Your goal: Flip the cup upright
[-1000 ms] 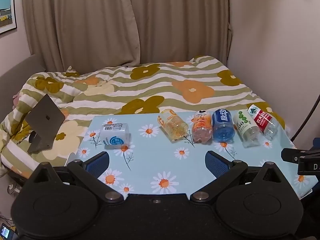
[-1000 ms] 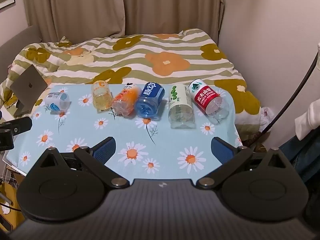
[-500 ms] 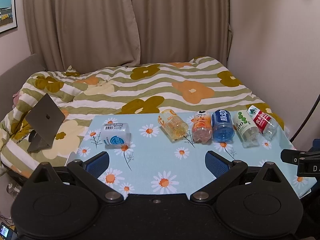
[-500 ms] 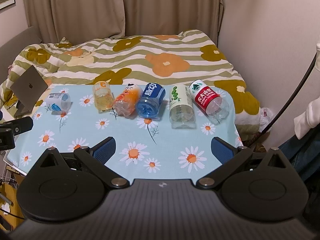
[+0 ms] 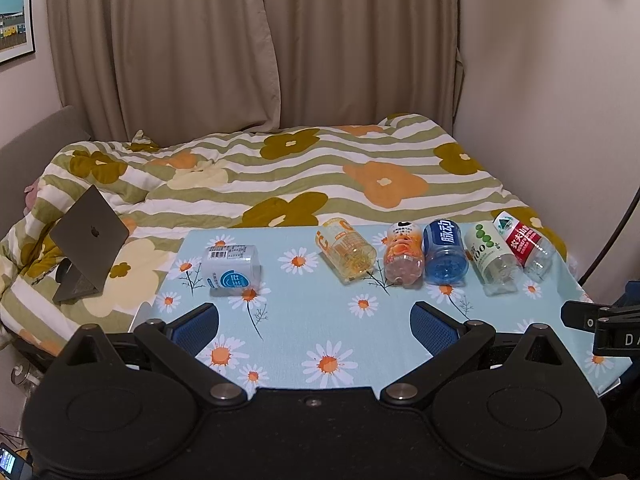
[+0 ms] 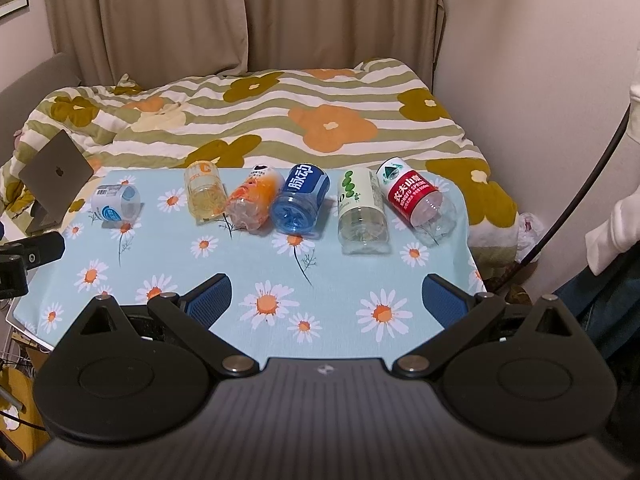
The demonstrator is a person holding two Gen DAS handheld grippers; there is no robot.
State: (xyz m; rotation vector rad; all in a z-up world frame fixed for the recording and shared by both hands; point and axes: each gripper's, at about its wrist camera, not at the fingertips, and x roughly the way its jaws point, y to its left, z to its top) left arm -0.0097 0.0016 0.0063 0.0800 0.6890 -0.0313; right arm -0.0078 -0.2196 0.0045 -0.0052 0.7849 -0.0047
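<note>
Several cut-bottle cups lie on their sides on the daisy-print table [image 5: 304, 340]. From left: a white-and-blue cup [image 5: 232, 271] [image 6: 115, 203] alone, then a yellow cup [image 5: 346, 255] [image 6: 205, 194], an orange cup [image 5: 403, 261] [image 6: 253, 201], a blue cup [image 5: 445, 255] [image 6: 301, 199], a green-label cup [image 5: 491, 257] [image 6: 362, 209] and a red-label cup [image 5: 524, 244] [image 6: 417, 199]. My left gripper [image 5: 315, 320] is open and empty near the table's front, nearer the white-and-blue cup. My right gripper [image 6: 326, 295] is open and empty in front of the row.
A bed with a striped flower duvet [image 5: 304, 176] lies behind the table. An open laptop [image 5: 86, 240] rests on it at the left. Curtains and a wall stand behind and to the right. A black cable [image 6: 576, 200] hangs at the right.
Both views have shifted only slightly, with the left one tilting up a little. The cups have not moved, and both grippers stay open.
</note>
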